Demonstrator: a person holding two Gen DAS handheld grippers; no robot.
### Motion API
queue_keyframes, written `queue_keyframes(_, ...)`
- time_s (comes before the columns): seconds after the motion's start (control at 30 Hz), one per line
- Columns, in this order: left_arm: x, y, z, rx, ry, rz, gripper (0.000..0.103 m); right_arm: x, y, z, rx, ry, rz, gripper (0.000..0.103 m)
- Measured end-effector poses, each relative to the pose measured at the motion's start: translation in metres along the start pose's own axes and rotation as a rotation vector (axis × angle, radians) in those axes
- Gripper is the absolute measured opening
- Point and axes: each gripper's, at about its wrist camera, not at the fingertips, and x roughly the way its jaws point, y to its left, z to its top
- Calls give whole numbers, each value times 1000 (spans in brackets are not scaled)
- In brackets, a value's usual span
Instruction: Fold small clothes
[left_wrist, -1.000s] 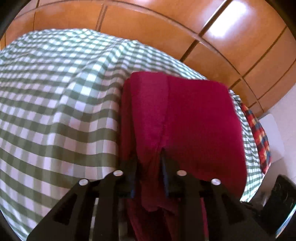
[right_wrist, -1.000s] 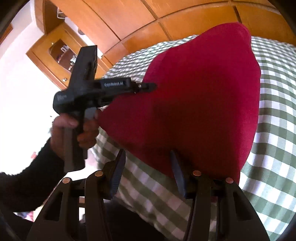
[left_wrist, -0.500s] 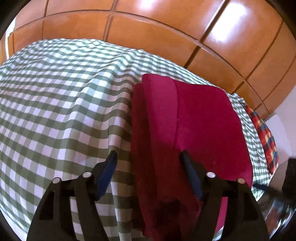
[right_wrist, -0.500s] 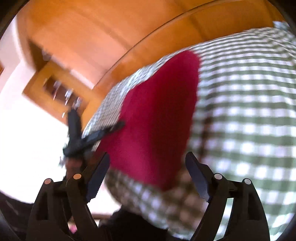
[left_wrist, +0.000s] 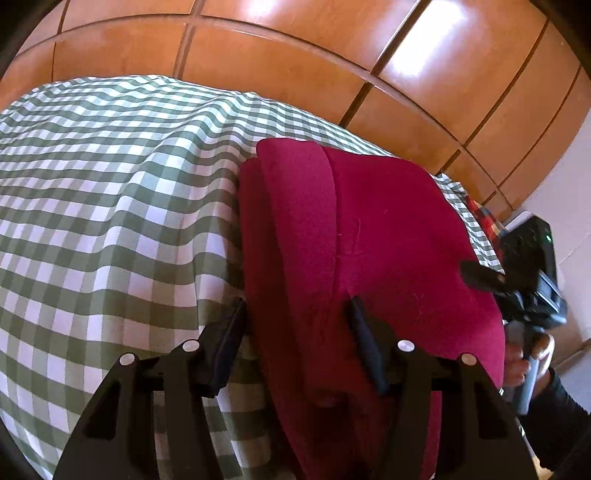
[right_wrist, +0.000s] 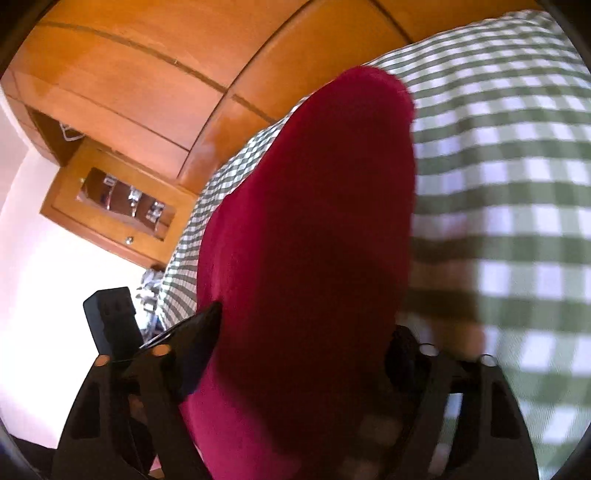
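Observation:
A dark red garment (left_wrist: 369, 236) lies folded on the green-and-white checked tablecloth (left_wrist: 110, 184), with a narrow flap doubled over along its left side. My left gripper (left_wrist: 299, 325) straddles the near end of that flap. One finger stands at the cloth's left edge and the other rests on top; the jaws are closing but do not pinch. In the blurred right wrist view the garment (right_wrist: 314, 221) fills the gap of my right gripper (right_wrist: 304, 343), whose jaws are closing with the pads still apart from it. One of its fingers (left_wrist: 476, 276) shows at the garment's right edge.
Wooden wardrobe panels (left_wrist: 295, 55) rise behind the table. A small wooden cabinet with a glass front (right_wrist: 122, 206) hangs at the left. A red and blue plaid cloth (left_wrist: 484, 218) lies at the table's far right edge. A hand (left_wrist: 524, 358) holds the right gripper's handle.
My left gripper let go of the garment's near edge and its jaws spread. The right gripper opened and swung in along the garment, which now lies between its fingers.

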Motion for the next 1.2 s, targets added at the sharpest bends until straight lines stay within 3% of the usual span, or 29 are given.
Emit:
queue_keyframes(0.03,-1,0,-1,3,-5,-6,52,4,0,2,-1,1,-3,63)
queue_keyframes(0.07,-1,0,-2,3,-15,-24,41,6,1,3,-3,1,-7,57)
queue_keyframes(0.2,-5,-6,-5,36,-49,-58,37,-8,17,0,-63,-14,-30,43)
queue_keyframes(0.37,-7,-23,8,50,-60,-124,30,-54,45,9,-168,-113,-76,40)
queue_keyframes(0.57,29,-97,57,196,-62,-174,22,-125,33,31,-170,-272,-187,39)
queue_keyframes(0.77,98,-192,110,292,-19,-247,19,-207,-31,29,-1,-470,-331,39)
queue_keyframes(0.9,159,-250,107,418,47,-139,20,-231,-97,7,178,-526,-479,39)
queue_keyframes(1.0,208,-267,87,460,149,-43,20,-225,-149,-19,337,-490,-487,41)
queue_keyframes(1.07,223,-264,81,459,146,14,15,-223,-159,-34,349,-527,-453,43)
queue_keyframes(1.13,223,-259,83,422,150,2,15,-221,-156,-33,346,-527,-462,47)
queue_keyframes(1.2,220,-257,86,432,155,22,15,-220,-156,-28,347,-512,-477,59)
